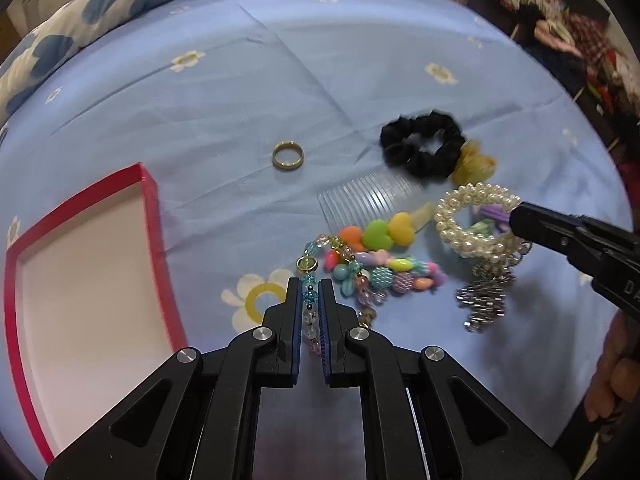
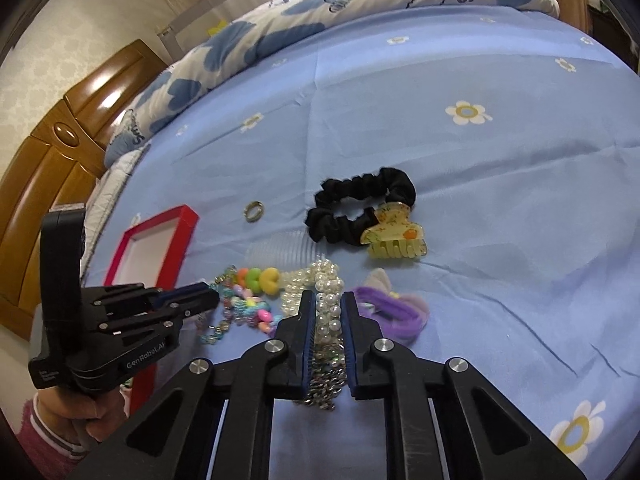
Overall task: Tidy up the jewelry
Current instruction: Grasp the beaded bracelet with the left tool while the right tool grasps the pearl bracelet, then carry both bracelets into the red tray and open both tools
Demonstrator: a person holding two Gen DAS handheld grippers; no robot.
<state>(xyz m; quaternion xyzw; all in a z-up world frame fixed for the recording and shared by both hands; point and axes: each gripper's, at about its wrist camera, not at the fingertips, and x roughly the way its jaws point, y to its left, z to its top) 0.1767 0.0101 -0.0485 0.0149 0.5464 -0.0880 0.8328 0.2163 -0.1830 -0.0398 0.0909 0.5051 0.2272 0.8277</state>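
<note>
- My left gripper (image 1: 310,286) is closed on the blue and clear bead chain (image 1: 309,300); the beads sit pinched between the two pads, low over the blue flowered bedsheet (image 1: 360,80).
- My right gripper (image 2: 327,300) is closed on the pearl bracelet (image 2: 326,304), with the pearls pressed between its pads. Under them hangs something silvery and linked (image 2: 322,388), though I cannot tell whether it is part of the bracelet.
- The bead chain runs up from my left pads into a heap of bright plastic beads (image 1: 384,272), topped by orange, green and yellow hearts (image 1: 376,234).
- A clear comb (image 1: 368,200) lies just behind that heap, touching it.
- A gold ring (image 1: 287,155) lies alone on the sheet, well apart from the pile.
- The black scrunchie (image 2: 356,210) lies further back, with a yellow claw clip (image 2: 394,238) resting against its near edge.
- A purple hair tie (image 2: 390,308) lies just to the right of my right gripper.
- The red box (image 1: 152,208) with its white inside sits open to the left of the pile, with nothing in the part I can see.
- A blue-and-white quilt (image 2: 280,28) is bunched along the far side of the bed.
</note>
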